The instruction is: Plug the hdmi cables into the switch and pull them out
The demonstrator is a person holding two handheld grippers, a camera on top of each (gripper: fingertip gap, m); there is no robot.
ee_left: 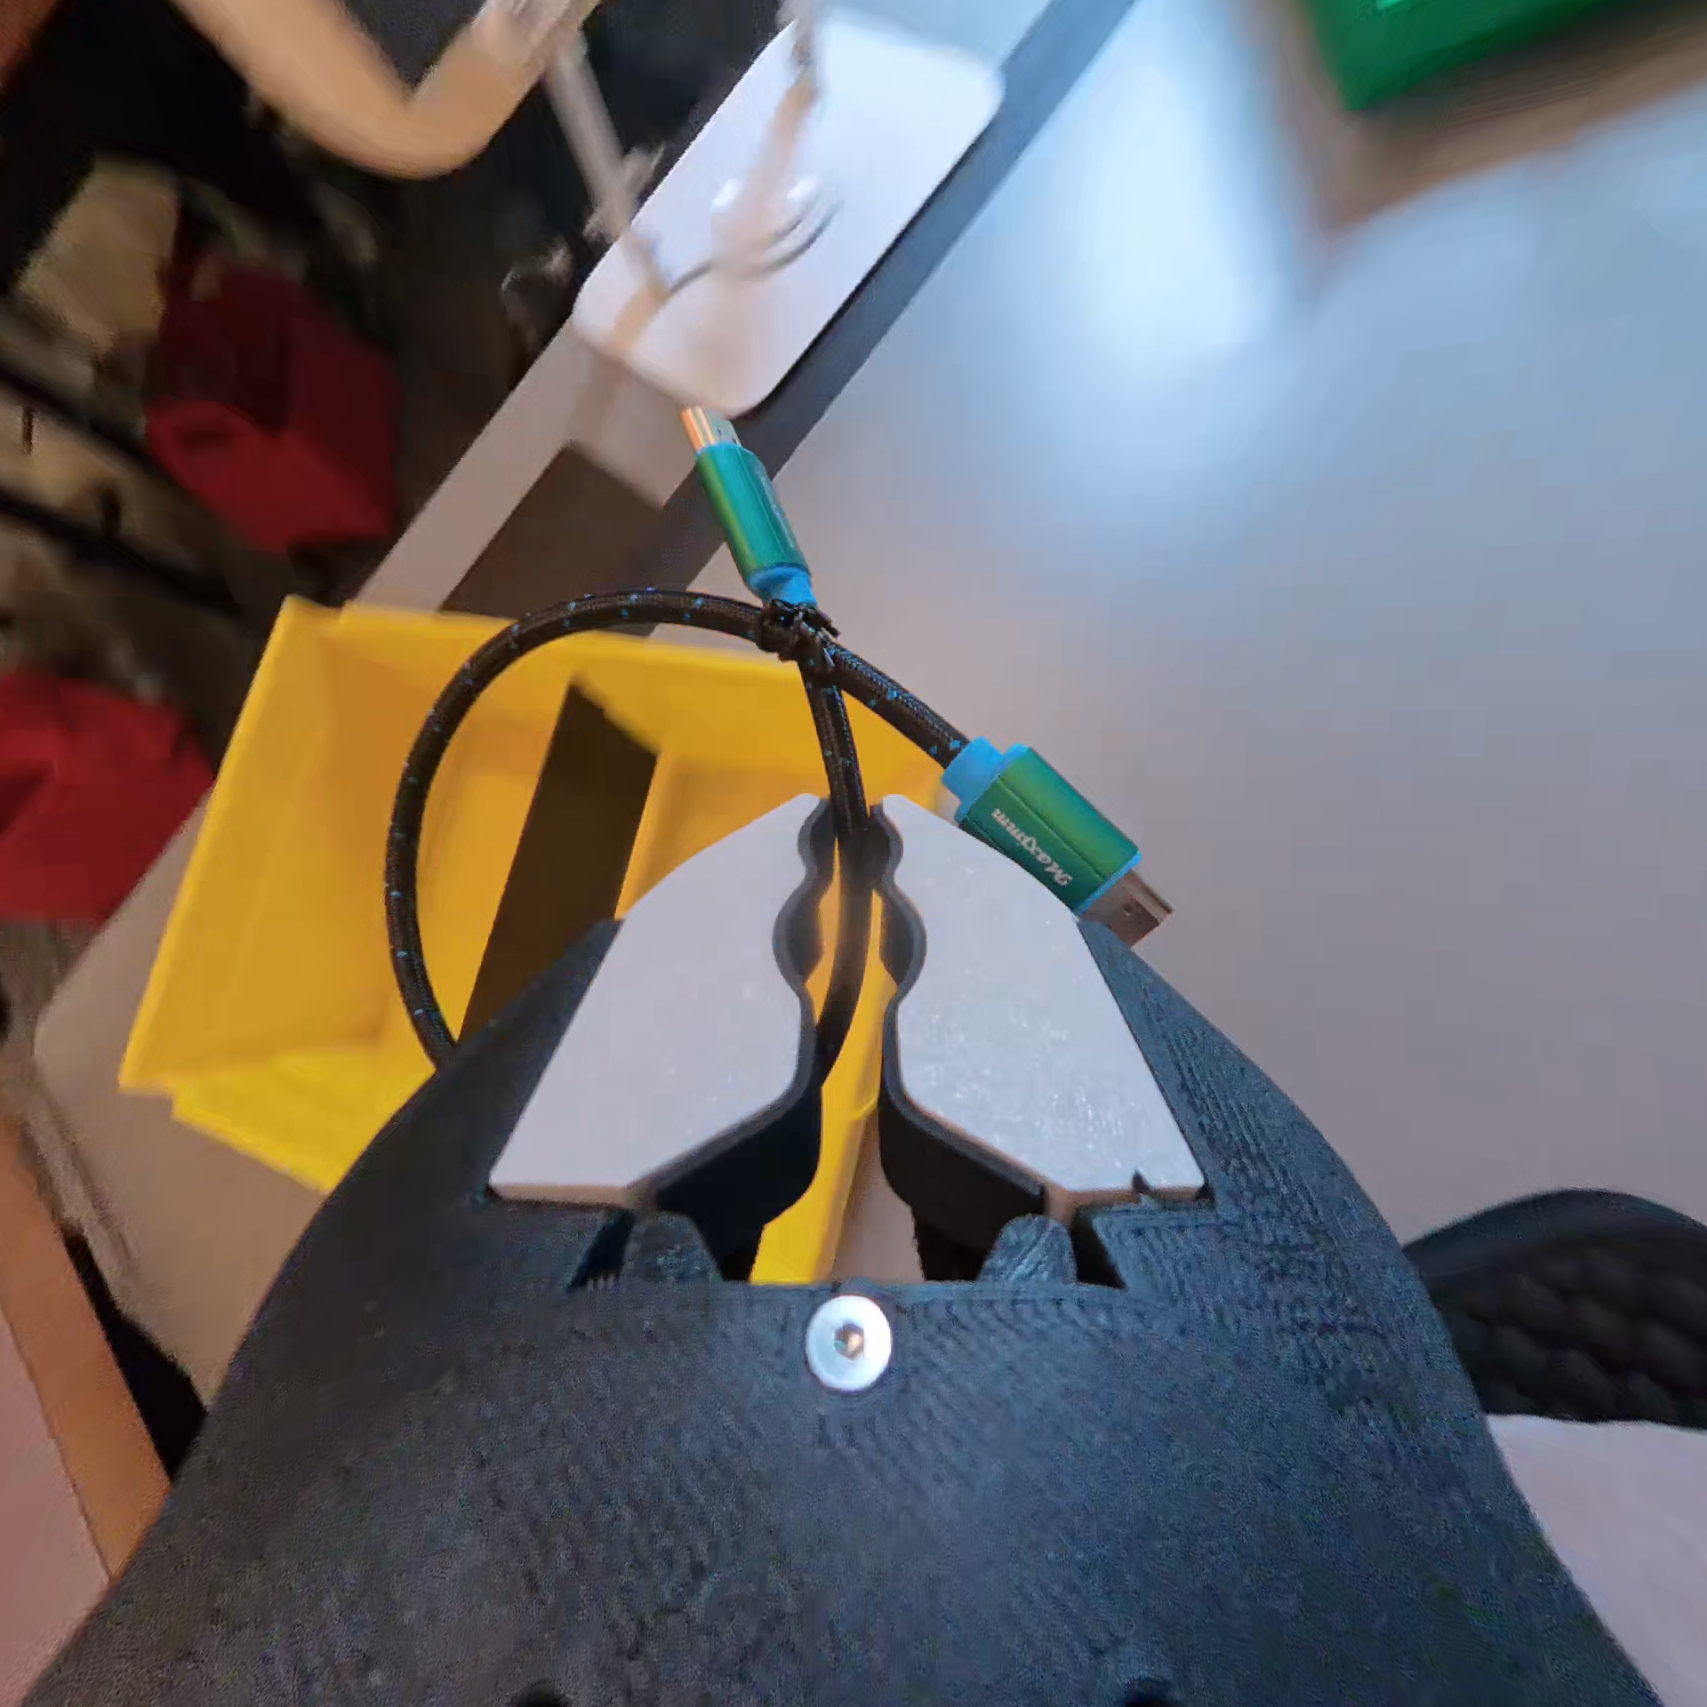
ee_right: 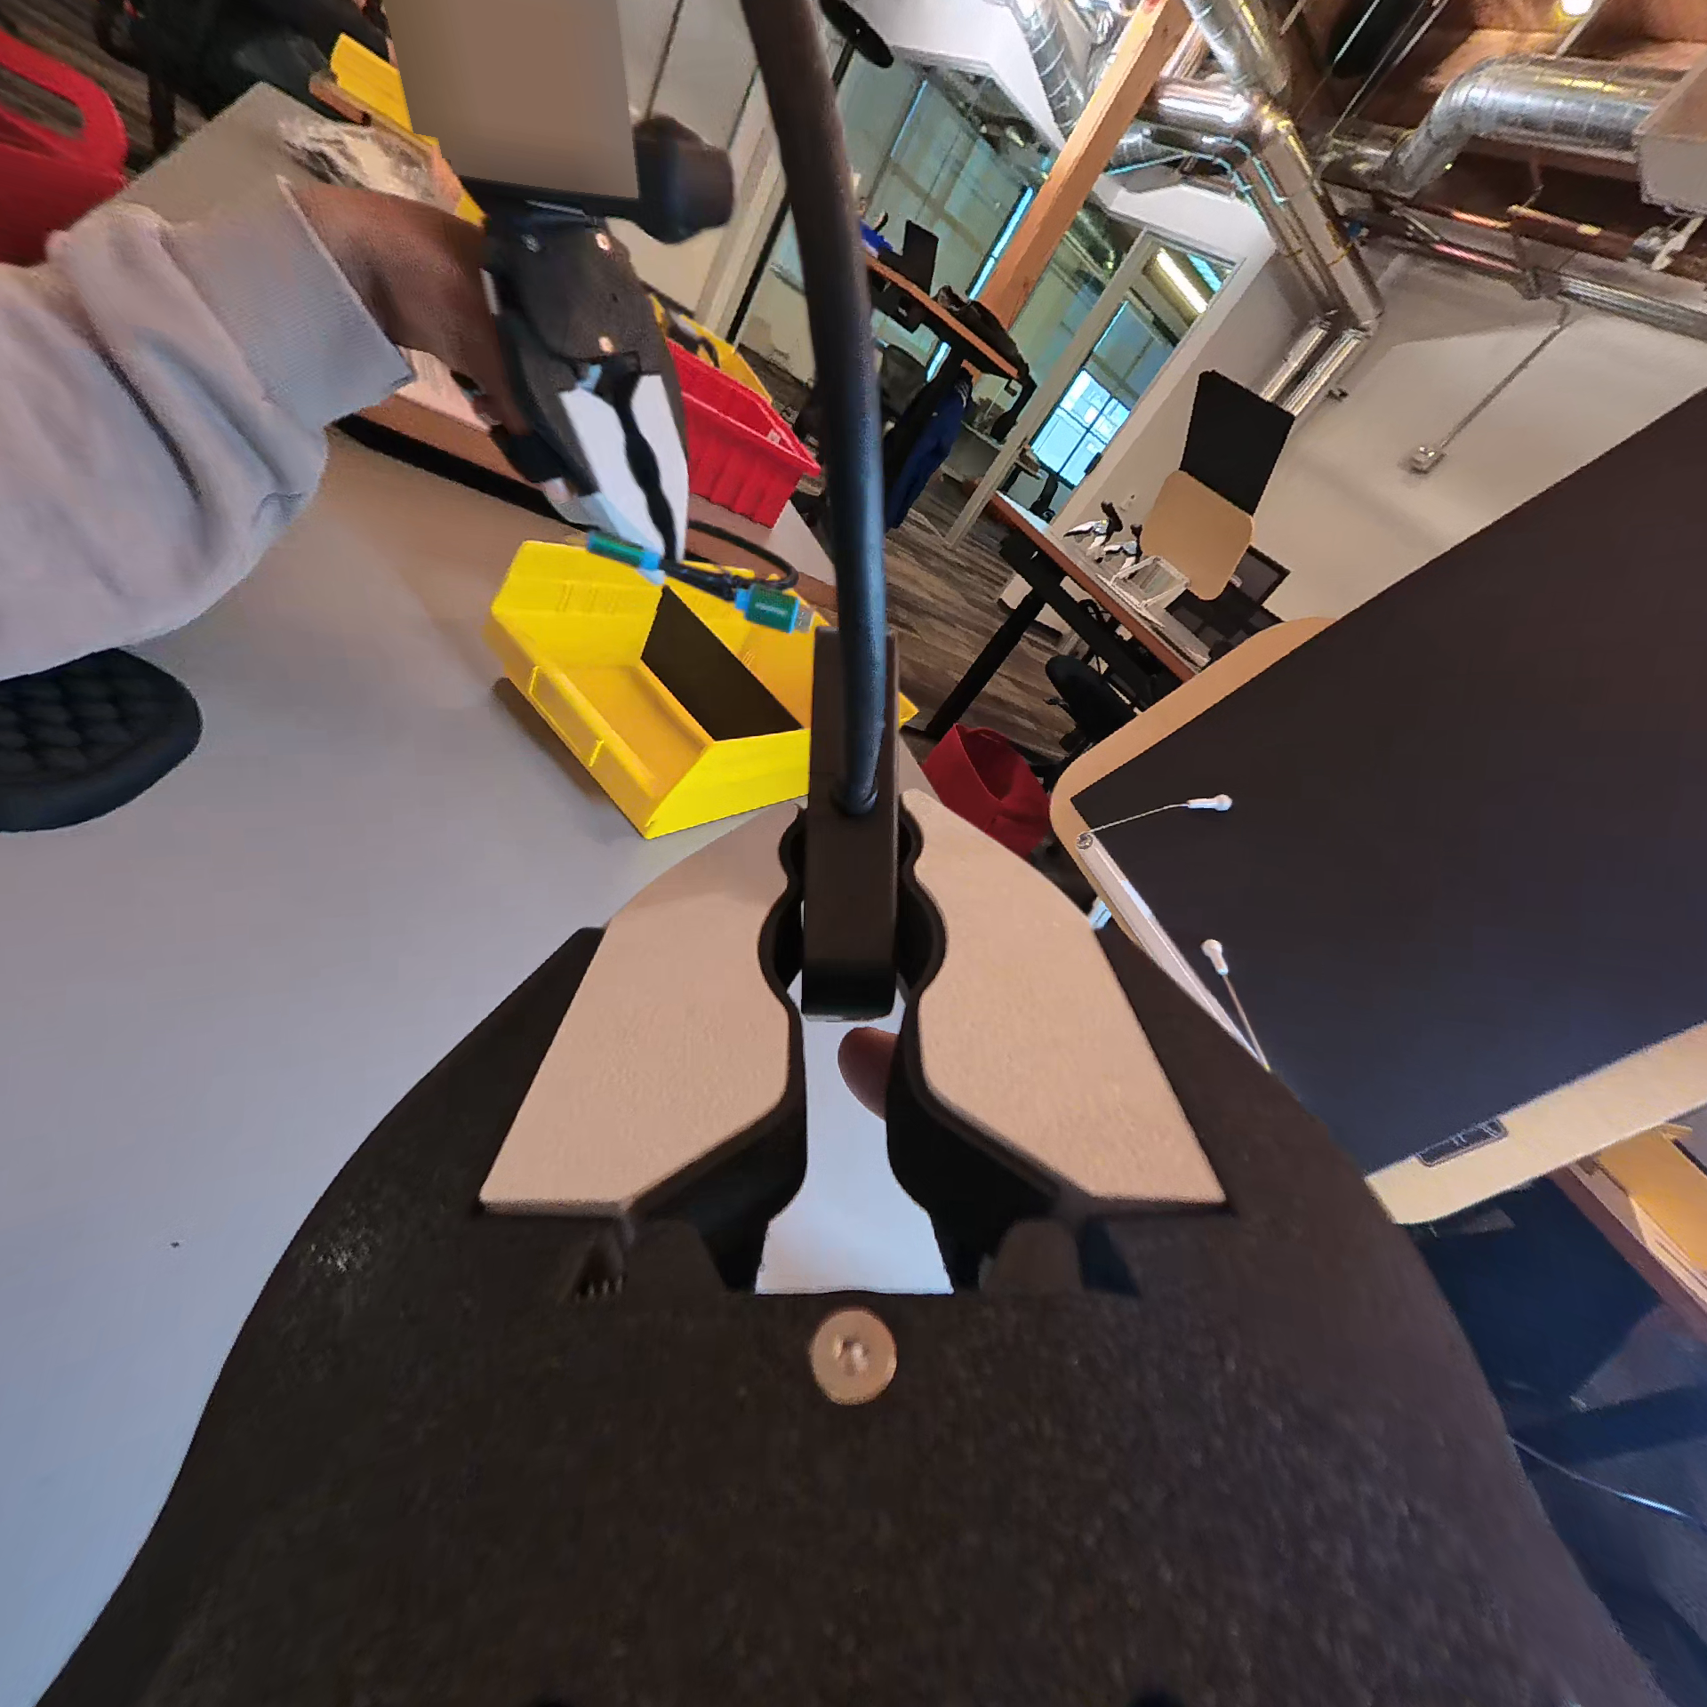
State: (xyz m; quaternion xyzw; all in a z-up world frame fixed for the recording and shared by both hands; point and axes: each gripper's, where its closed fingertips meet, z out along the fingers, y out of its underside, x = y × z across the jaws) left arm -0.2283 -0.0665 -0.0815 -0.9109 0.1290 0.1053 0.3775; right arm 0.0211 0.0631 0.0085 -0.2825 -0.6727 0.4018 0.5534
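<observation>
My left gripper is shut on the black braided cord of a short HDMI cable that is looped and tied. Its two green and blue plugs hang free, one far and one near the right finger. In the right wrist view the left gripper holds this cable above a yellow bin. My right gripper is shut on a black plug body, and its thick black cable curves up out of view. I cannot make out a switch.
The yellow bin stands open on the grey table near its edge. A blurred white flat object, a green box, a black padded rest, a red bin and a dark tilted panel surround the work area. The grippers' ends are close to 30 centimetres from one another. From my left tips it is roughly 25 centimetres to the black padded rest; from my right, 35 centimetres.
</observation>
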